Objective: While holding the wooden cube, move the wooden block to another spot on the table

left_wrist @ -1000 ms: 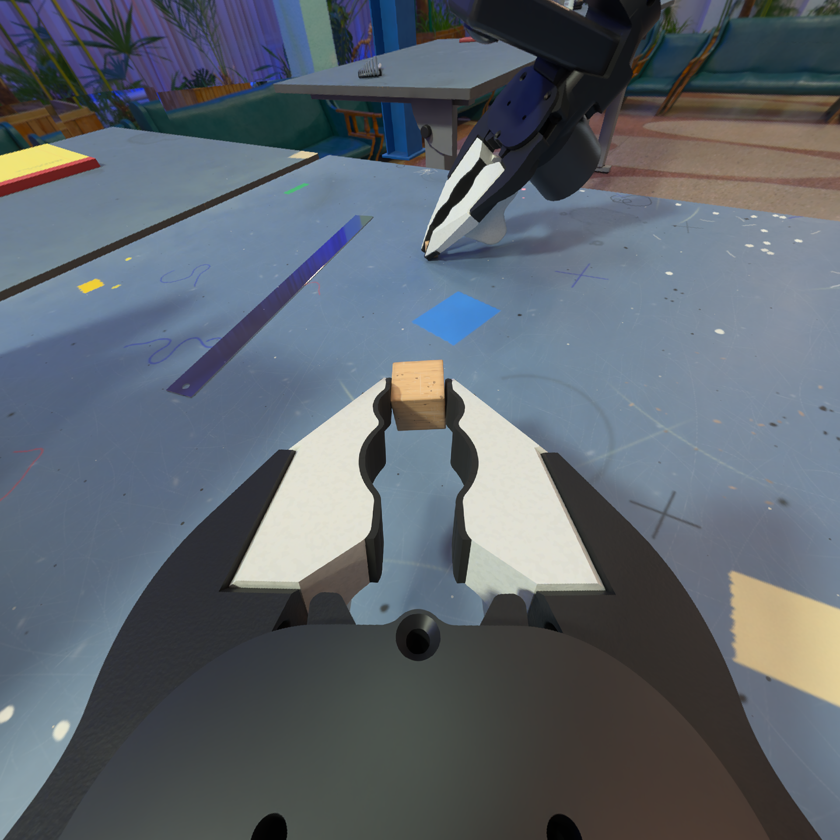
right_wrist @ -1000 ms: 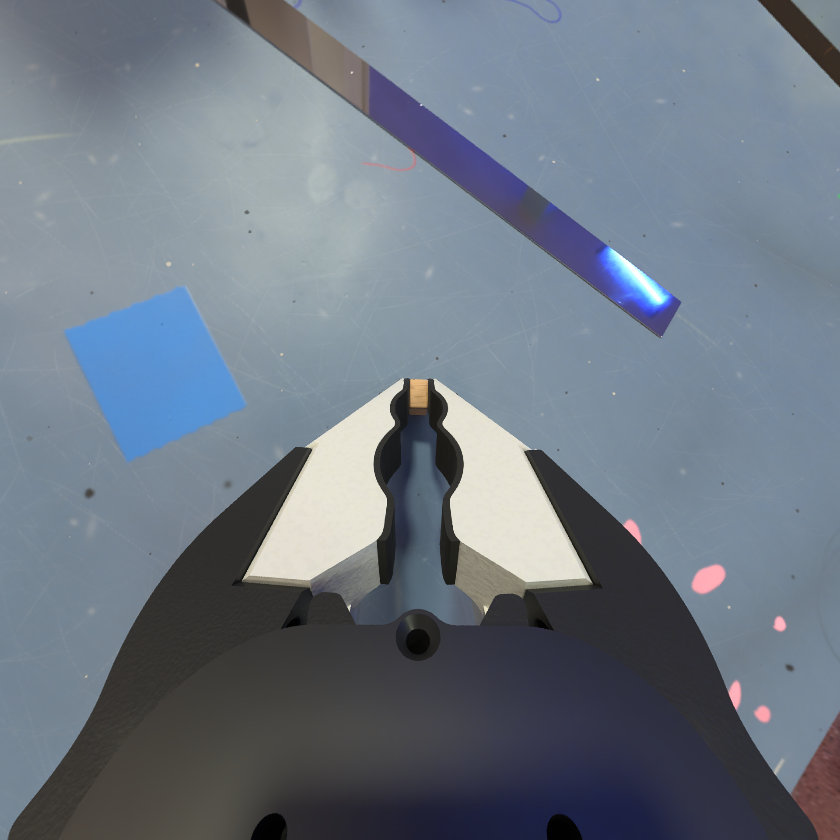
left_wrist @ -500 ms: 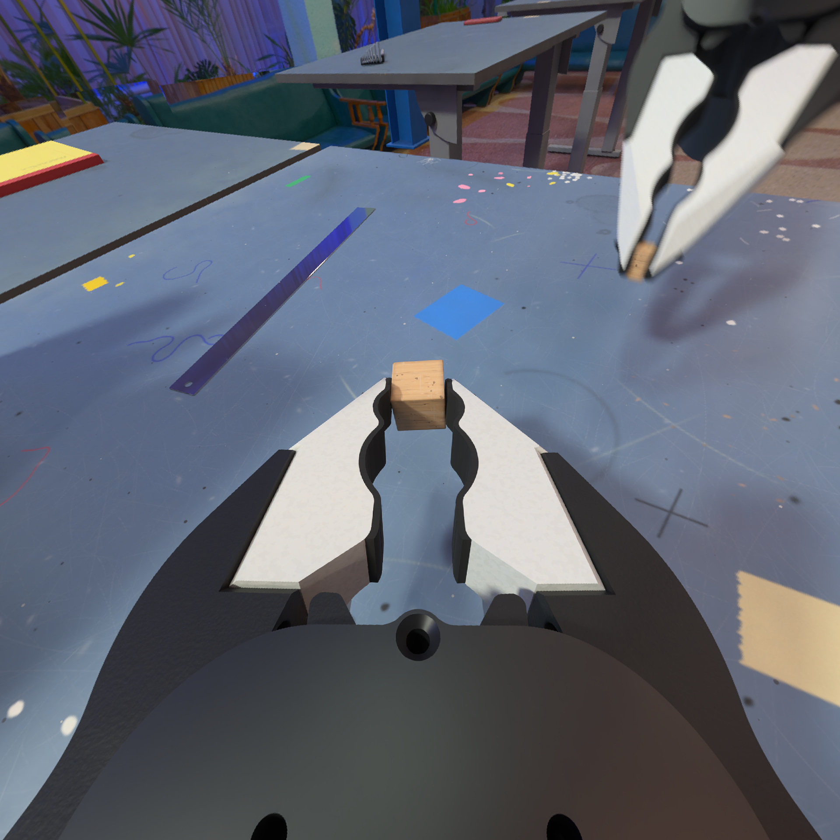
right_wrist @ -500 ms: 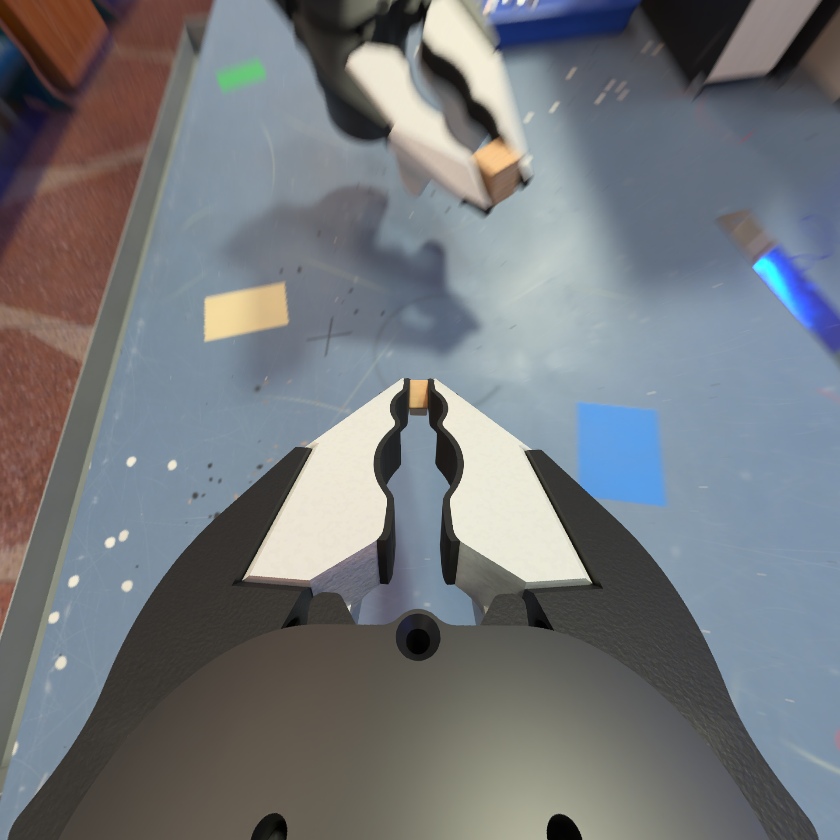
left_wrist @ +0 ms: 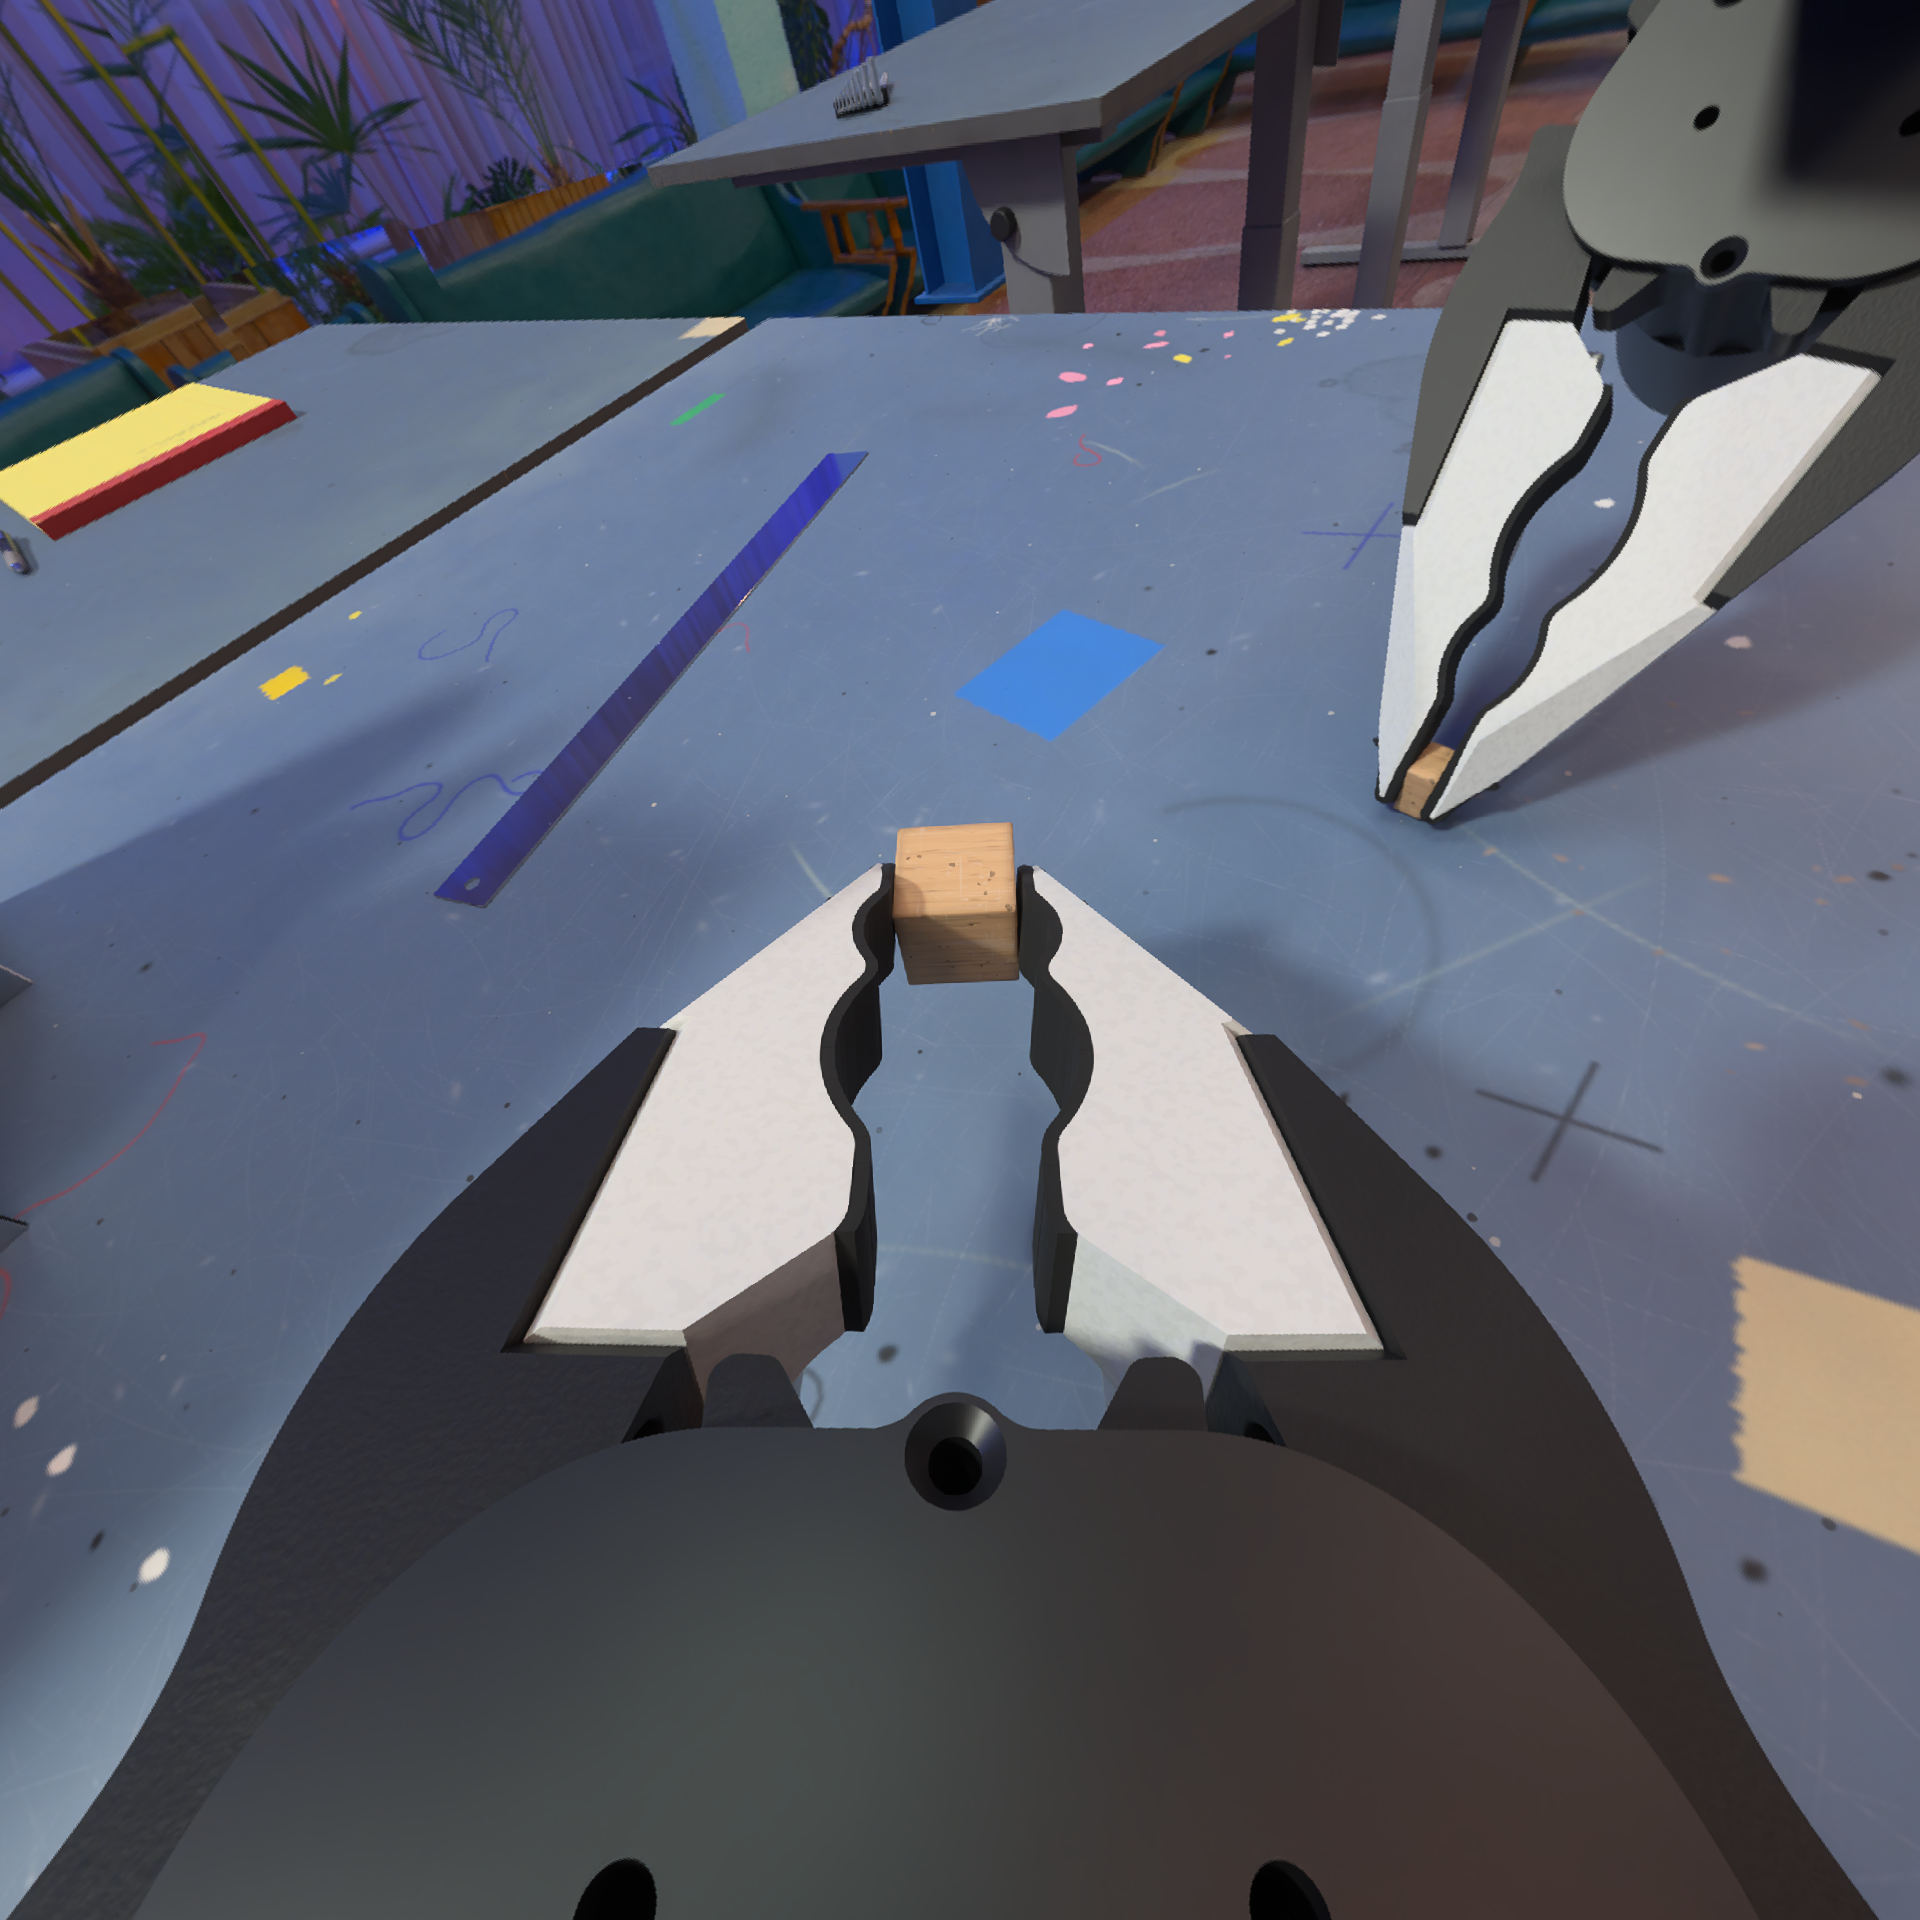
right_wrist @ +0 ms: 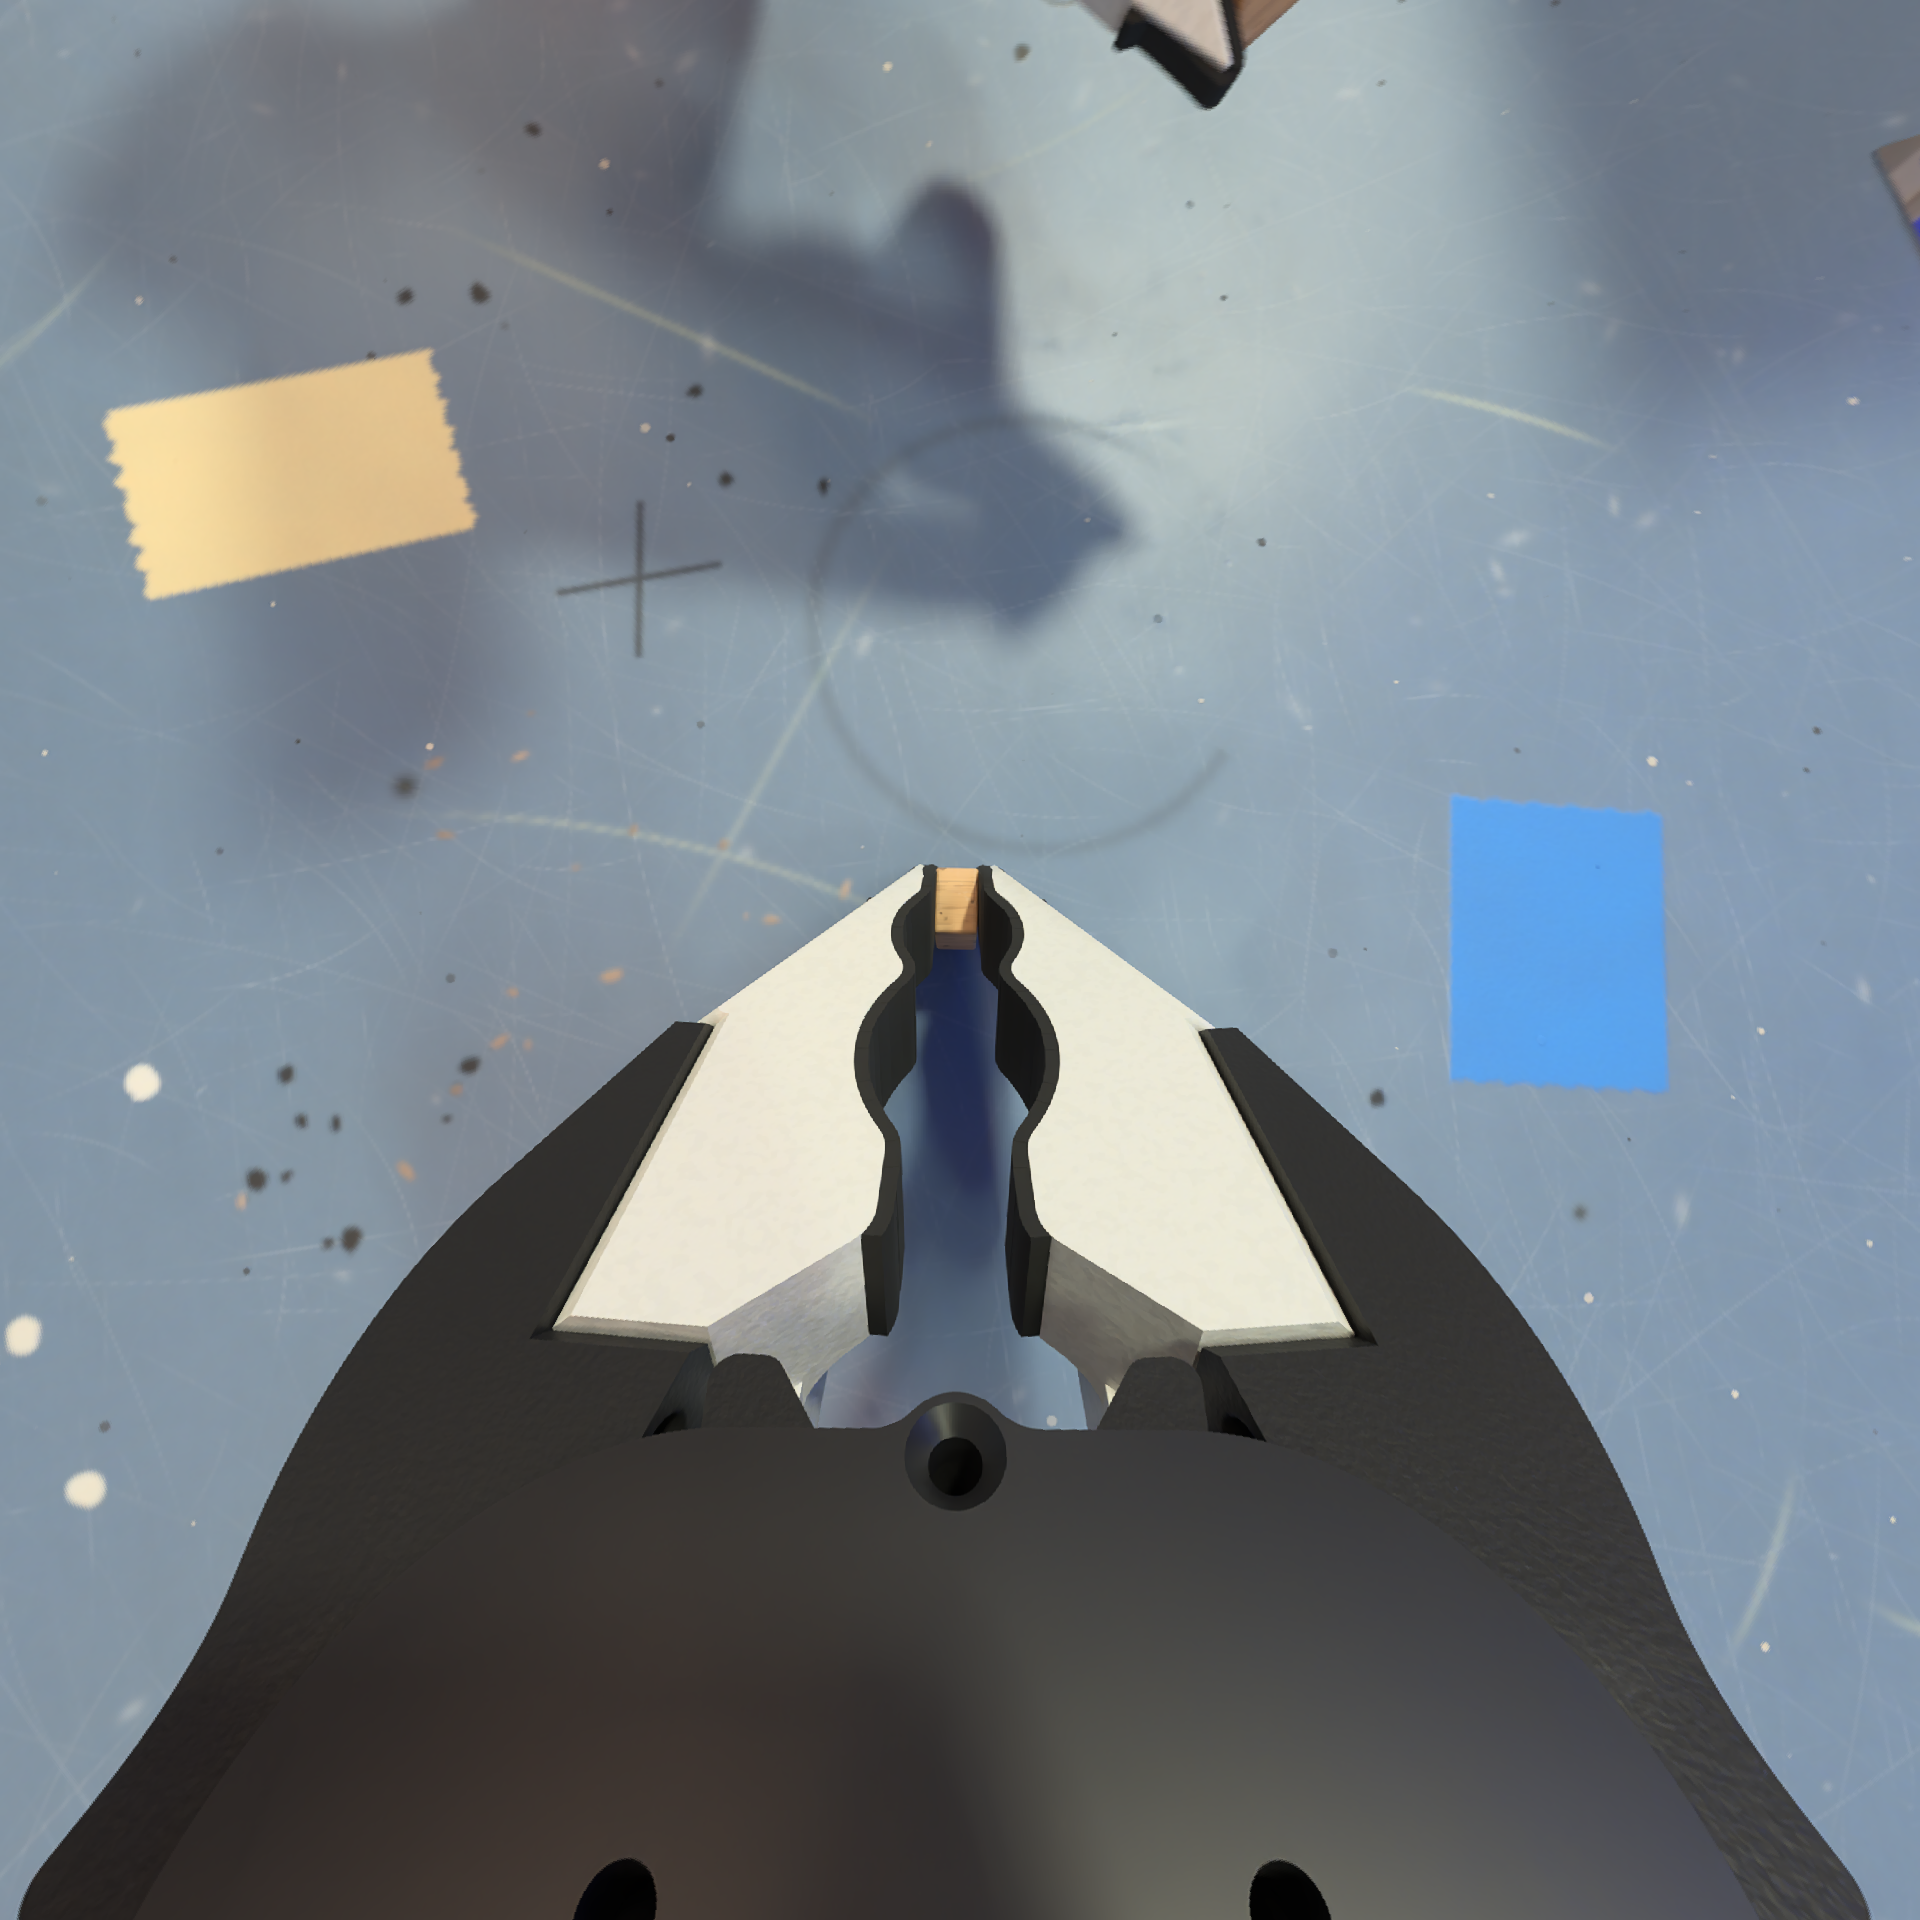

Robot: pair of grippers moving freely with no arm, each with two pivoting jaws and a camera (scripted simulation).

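My left gripper [left_wrist: 956, 902] is shut on a light wooden cube [left_wrist: 956, 900] and holds it above the blue-grey table [left_wrist: 1247, 935]. My right gripper [right_wrist: 958, 902] is shut on a small thin wooden block [right_wrist: 957, 906]. In the left wrist view the right gripper [left_wrist: 1415, 798] points steeply down at the right, with the block [left_wrist: 1421, 779] at its tips close to or on the table; I cannot tell if it touches. The left gripper's fingertips [right_wrist: 1195, 42] show at the top edge of the right wrist view.
A long blue metal ruler [left_wrist: 665, 665] lies on the left. A blue patch [left_wrist: 1058, 671] [right_wrist: 1556, 943], a tan patch [left_wrist: 1829, 1403] [right_wrist: 286, 473], pen crosses and paint specks mark the table. A yellow and red slab [left_wrist: 135, 447] lies on the neighbouring table, far left.
My right gripper has swung with the block from beside the ruler, far across the table, over to the right and come down low. My left gripper has held the cube nearly still.
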